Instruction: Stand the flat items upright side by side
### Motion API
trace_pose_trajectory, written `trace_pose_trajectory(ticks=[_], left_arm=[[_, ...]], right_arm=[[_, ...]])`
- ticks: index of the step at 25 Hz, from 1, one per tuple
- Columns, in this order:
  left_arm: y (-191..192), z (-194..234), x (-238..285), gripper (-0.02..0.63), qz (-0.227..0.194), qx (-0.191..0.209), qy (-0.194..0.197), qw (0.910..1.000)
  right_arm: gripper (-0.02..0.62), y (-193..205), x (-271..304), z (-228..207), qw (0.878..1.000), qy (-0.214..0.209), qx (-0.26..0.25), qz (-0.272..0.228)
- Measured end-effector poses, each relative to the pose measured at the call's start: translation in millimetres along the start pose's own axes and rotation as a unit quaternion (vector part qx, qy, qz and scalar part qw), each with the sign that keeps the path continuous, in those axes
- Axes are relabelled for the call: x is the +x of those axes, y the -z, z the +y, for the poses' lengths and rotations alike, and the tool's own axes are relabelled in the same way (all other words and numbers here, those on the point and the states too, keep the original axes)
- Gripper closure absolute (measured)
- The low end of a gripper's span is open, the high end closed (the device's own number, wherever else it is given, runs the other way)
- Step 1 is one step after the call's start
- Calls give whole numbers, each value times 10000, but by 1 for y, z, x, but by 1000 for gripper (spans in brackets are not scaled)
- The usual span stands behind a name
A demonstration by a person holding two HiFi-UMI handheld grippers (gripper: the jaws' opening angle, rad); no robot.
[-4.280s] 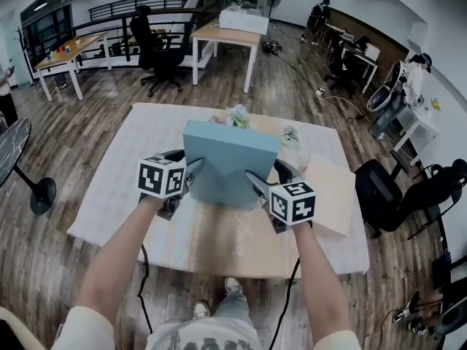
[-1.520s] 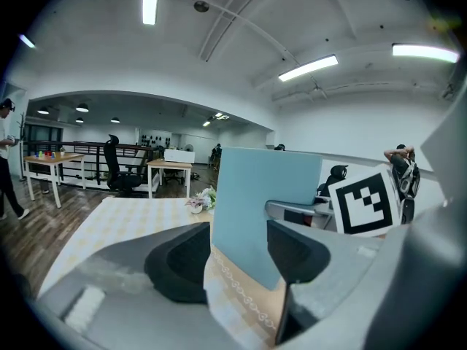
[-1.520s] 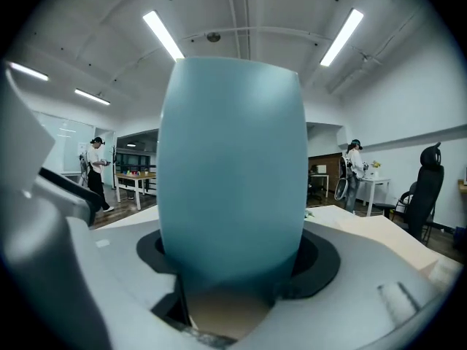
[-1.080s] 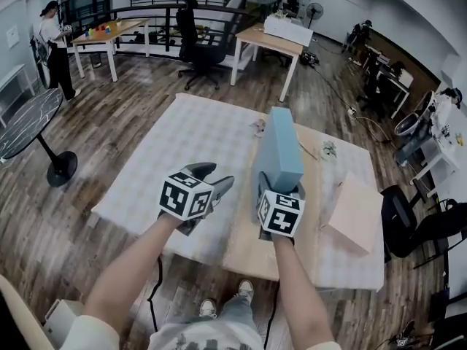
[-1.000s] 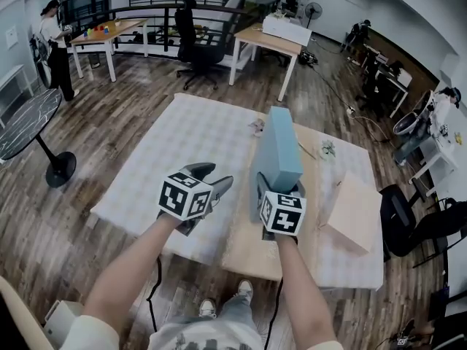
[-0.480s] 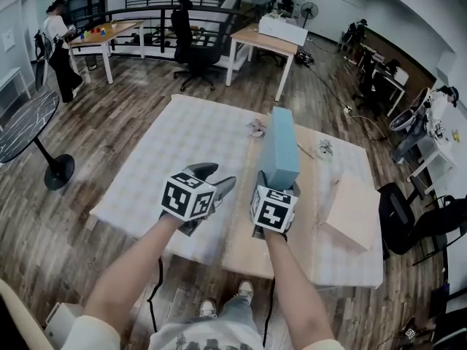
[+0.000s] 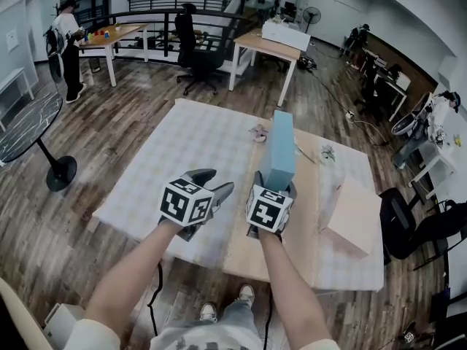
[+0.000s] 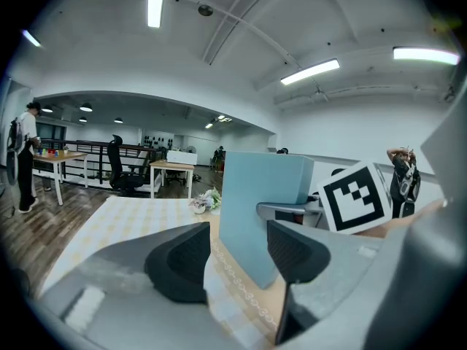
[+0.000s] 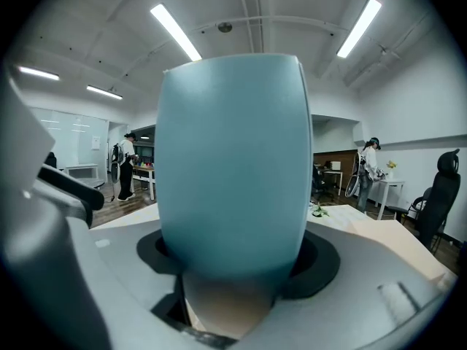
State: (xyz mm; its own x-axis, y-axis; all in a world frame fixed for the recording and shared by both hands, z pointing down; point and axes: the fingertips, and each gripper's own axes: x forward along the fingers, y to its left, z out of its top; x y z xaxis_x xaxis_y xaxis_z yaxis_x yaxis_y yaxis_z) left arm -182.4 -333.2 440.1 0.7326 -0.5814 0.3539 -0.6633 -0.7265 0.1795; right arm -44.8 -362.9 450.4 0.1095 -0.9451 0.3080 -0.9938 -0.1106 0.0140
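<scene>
A flat light-blue box [image 7: 281, 148] stands upright on its edge on the wooden strip [image 7: 303, 228] of the table. My right gripper [image 7: 273, 184] clasps its near end; in the right gripper view the blue box [image 9: 233, 166] fills the gap and both pads touch it, while the jaws are opening. My left gripper [image 7: 214, 181] hovers open just left of it with nothing between its fingers; the box [image 8: 255, 210] shows beyond the jaws. A flat beige box [image 7: 356, 214] lies on the table to the right.
A checkered cloth [image 7: 182, 144] covers the table. Small flower sprigs [image 7: 257, 131] lie behind the blue box, another sprig [image 7: 326, 152] to its right. Office tables, chairs and a standing person [image 7: 68, 46] are far behind.
Earlier both grippers held the blue box tilted; now it stands on edge and the left gripper is off it. Over the last second the right gripper shifted slightly left.
</scene>
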Motion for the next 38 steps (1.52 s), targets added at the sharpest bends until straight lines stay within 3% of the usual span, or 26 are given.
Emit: trace_pose_trajectory(ticks=[15, 26, 33, 38], left_arm=[[0, -25, -1, 356, -18, 36, 220, 9997], [2, -61, -1, 356, -81, -6, 423, 9991], [3, -101, 2, 356, -122, -62, 172, 9998], [3, -166, 24, 356, -132, -84, 108, 9998]], right_arm=[[184, 4, -17, 13, 9972, -721, -50, 209], [178, 2, -68, 10, 9890, -1464, 63, 206], [204, 9, -106, -40, 9836, -1765, 335, 166], [253, 25, -140, -118, 9818, -1823, 450, 273]])
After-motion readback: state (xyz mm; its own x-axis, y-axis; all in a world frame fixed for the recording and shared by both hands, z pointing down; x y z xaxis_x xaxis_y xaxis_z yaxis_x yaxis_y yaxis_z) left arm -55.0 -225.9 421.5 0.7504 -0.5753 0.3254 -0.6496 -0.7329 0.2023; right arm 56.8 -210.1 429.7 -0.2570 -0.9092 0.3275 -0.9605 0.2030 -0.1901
